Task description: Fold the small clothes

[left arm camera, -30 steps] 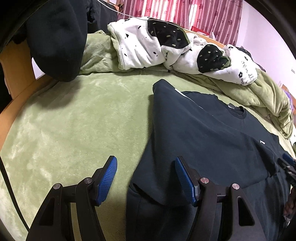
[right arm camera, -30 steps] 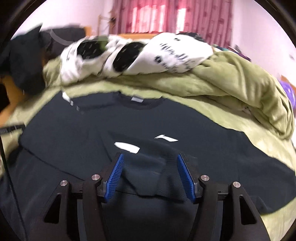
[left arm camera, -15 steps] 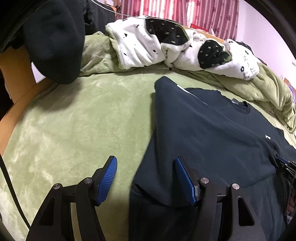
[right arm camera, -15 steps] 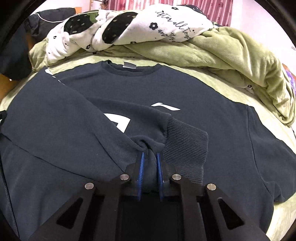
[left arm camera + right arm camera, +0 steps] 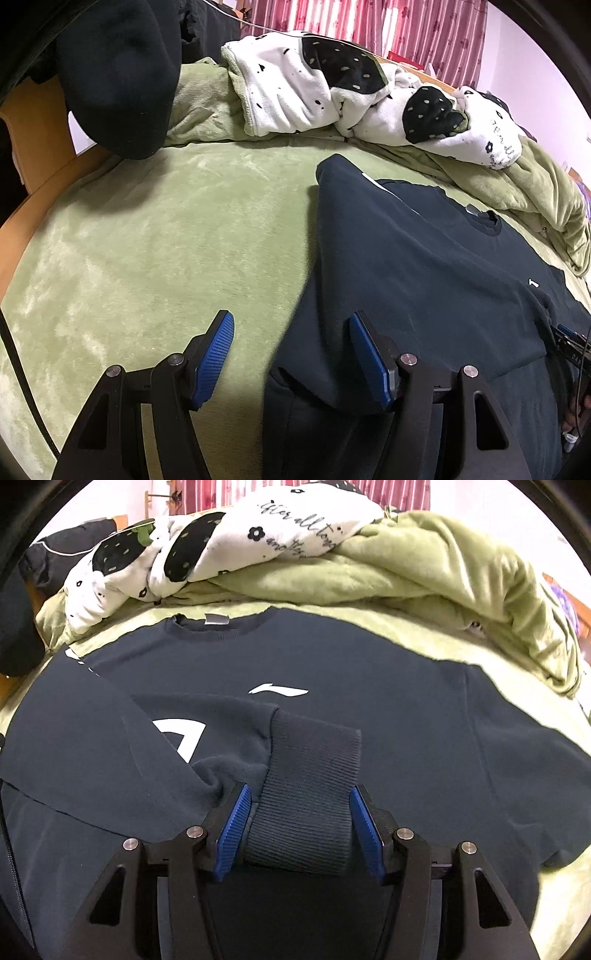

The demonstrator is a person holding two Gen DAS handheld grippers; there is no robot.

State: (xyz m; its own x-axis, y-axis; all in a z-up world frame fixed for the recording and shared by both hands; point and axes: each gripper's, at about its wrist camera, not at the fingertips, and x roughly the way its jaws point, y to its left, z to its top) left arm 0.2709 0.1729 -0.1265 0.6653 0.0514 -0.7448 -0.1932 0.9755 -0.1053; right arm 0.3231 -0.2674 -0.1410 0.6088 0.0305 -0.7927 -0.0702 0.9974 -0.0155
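A dark navy sweatshirt with a white logo lies face up on the green bed; it also shows in the left wrist view. One sleeve is folded across the chest, and its ribbed cuff lies between the fingers of my right gripper, which is open around it. My left gripper is open and empty, low over the sweatshirt's left side edge, one finger over the blanket and one over the fabric.
A crumpled white and black spotted blanket and a bunched green quilt lie at the head of the bed. A black garment hangs at the left. The wooden bed frame runs along the left edge.
My right gripper was shut on the folded sleeve half a second ago; it has now opened and the cuff lies loose between its fingers. My left gripper has barely moved.
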